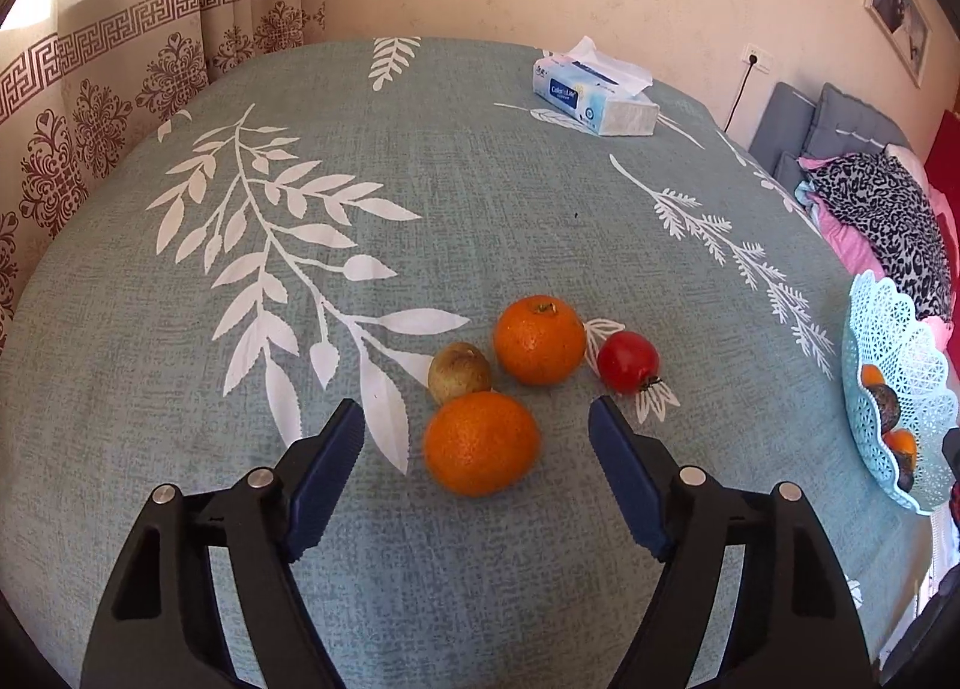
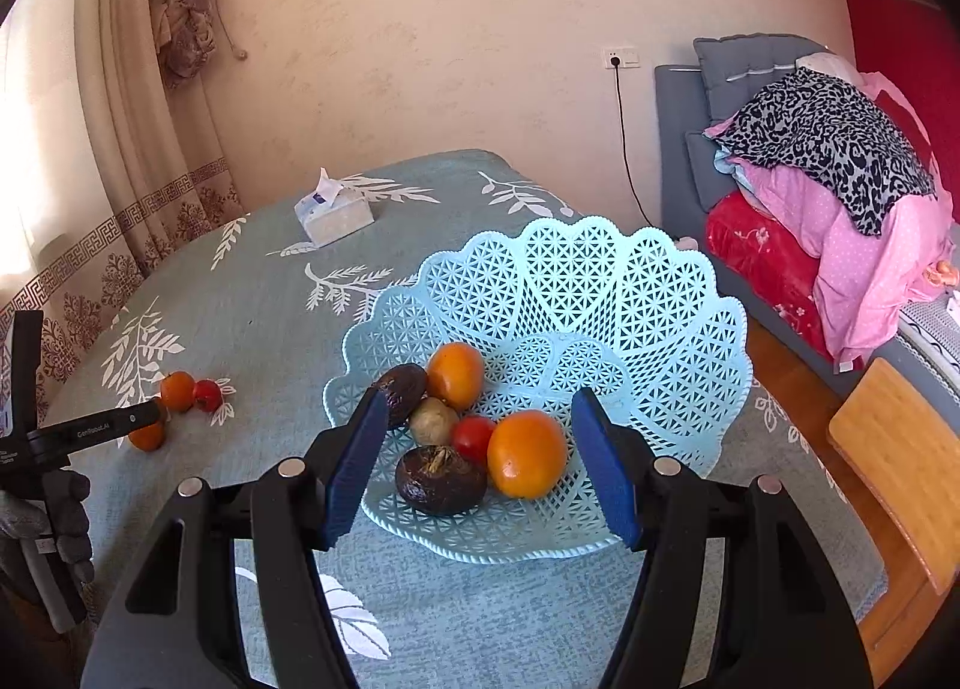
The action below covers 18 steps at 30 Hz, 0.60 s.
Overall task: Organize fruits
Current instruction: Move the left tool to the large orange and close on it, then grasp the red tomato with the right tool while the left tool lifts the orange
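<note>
The left gripper point(image 1: 477, 419) is wide open and holds nothing. An orange point(image 1: 480, 443) sits on the table point(image 1: 420, 173) right between its fingers. Just past it are a small brown fruit point(image 1: 459, 371), another orange point(image 1: 539, 339) and a red fruit point(image 1: 627, 362). The right gripper point(image 2: 480, 419) is wide open and empty too, over the blue basket point(image 2: 660, 329) with fruit inside.
</note>
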Motion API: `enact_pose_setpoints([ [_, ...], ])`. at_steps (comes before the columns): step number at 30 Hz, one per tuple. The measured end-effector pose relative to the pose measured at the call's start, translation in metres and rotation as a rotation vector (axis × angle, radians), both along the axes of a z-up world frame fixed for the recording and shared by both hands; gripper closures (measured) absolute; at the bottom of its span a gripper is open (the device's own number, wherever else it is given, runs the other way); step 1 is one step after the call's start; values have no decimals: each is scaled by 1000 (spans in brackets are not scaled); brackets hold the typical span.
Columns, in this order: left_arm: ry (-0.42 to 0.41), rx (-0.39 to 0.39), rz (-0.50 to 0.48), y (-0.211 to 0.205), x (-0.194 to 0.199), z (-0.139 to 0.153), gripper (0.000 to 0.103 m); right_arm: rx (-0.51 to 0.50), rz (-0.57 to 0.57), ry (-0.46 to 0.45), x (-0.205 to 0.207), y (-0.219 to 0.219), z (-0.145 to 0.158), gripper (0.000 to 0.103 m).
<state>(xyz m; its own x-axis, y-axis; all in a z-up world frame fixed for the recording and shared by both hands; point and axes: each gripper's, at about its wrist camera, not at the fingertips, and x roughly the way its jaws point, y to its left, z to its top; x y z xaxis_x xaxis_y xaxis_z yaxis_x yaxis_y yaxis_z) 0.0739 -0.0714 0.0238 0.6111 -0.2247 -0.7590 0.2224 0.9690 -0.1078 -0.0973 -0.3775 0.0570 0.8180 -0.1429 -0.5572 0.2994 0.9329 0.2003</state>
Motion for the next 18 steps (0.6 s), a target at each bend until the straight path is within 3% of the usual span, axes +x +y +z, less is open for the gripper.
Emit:
enact_pose_setpoints([
  [2, 15, 14, -9, -3, 1, -7, 39, -10, 7, 1, 1, 3, 0, 38],
  [4, 39, 28, -14, -6, 2, -14, 58, -21, 14, 1, 1, 6, 0, 38],
  [6, 25, 38, -12, -5, 0, -15, 63, -34, 23, -1, 2, 10, 1, 38],
  [13, 16, 25, 17, 12, -7, -5, 63, -67, 77, -24, 6, 29, 10, 38],
  [18, -35, 12, 46, 29, -14, 17, 63, -48, 183, -27, 24, 54, 20, 38],
])
